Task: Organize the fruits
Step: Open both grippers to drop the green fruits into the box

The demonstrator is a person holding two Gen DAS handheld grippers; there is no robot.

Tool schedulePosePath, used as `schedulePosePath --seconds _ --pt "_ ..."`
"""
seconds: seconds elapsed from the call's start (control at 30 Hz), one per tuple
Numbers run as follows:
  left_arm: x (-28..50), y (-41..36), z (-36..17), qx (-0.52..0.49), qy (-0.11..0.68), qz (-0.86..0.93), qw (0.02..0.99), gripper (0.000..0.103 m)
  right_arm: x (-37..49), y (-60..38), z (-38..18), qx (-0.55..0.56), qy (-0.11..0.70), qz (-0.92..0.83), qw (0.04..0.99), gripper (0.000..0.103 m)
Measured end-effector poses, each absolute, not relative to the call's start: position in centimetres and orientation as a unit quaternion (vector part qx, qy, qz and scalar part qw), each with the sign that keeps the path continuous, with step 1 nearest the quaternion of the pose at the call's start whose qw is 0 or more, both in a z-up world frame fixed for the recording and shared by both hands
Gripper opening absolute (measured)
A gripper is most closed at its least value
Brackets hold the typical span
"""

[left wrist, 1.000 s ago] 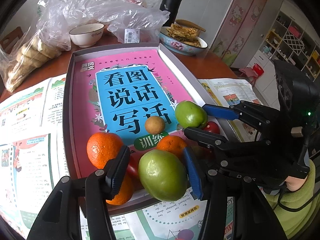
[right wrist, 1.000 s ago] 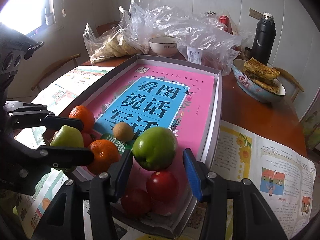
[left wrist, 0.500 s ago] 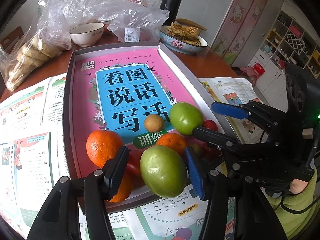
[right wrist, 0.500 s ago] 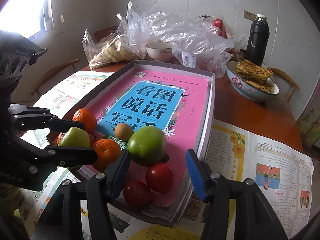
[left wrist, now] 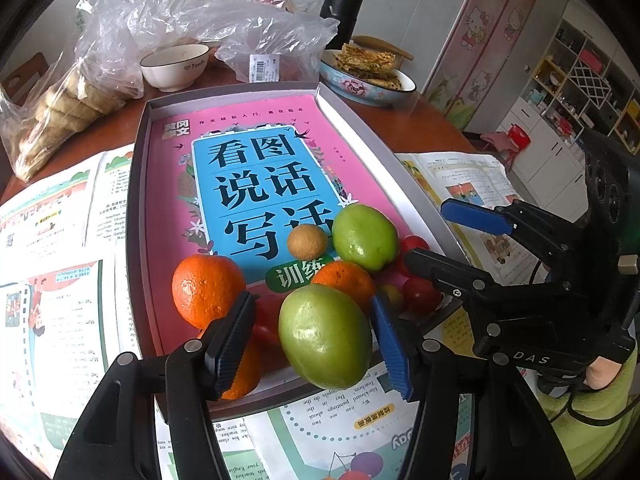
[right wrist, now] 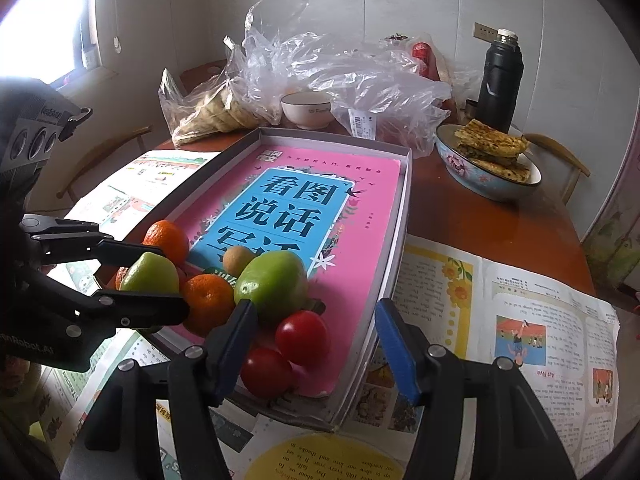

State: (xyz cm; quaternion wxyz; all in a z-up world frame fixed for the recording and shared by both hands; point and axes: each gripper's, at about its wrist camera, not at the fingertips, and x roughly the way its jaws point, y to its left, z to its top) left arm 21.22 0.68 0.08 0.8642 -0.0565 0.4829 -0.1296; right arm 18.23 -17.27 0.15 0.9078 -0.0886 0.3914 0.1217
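A grey tray (left wrist: pixel 138 208) holds a pink book with fruit piled at its near end. My left gripper (left wrist: pixel 311 302) has a green fruit (left wrist: pixel 326 336) between its jaws, which are opening. The left pad (left wrist: pixel 232 340) stands clear of the fruit. Oranges (left wrist: pixel 206 290) and a small brown fruit (left wrist: pixel 307 241) lie around it. My right gripper (right wrist: pixel 314 306) is opening too, over two red tomatoes (right wrist: pixel 302 338) without touching them. A second green fruit (right wrist: pixel 272 282) rests just beyond its left fingertip. The left gripper (right wrist: pixel 172 280) shows at the left of the right wrist view.
Open picture books (right wrist: pixel 520 320) cover the table around the tray. At the back stand a white bowl (left wrist: pixel 174 66), plastic bags (left wrist: pixel 224 12), a dish of flatbread (left wrist: pixel 366 76) and a black flask (right wrist: pixel 500 80). The right gripper (left wrist: pixel 426 234) crowds the tray's right corner.
The right jaws have widened and drawn back from the green fruit, which now sits ahead of the left finger. The left jaws have spread slightly; its green fruit stays put.
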Motion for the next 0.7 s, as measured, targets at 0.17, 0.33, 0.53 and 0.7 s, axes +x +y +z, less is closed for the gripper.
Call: schedulePosePath --seconds 0.17,0.33,0.53,0.7 --pt "21.2 0.6 0.2 -0.056 0.481 -0.13 0.865 0.062 17.9 -17.4 0.3 -0.087 0.389 0.119 0.91 0.065" --pt "21.0 0.5 0.6 -0.053 0.474 -0.126 0.87 0.076 17.6 -17.6 0.6 -0.082 0.385 0.115 0.912 0.066" --pt "20.5 0.3 1.5 -0.052 0.462 -0.125 0.877 0.076 17.1 -17.7 0.9 -0.079 0.378 0.111 0.916 0.072" --pt "19.9 0.1 2.2 -0.039 0.449 -0.112 0.885 0.078 16.2 -17.8 1.4 -0.077 0.368 0.106 0.921 0.079"
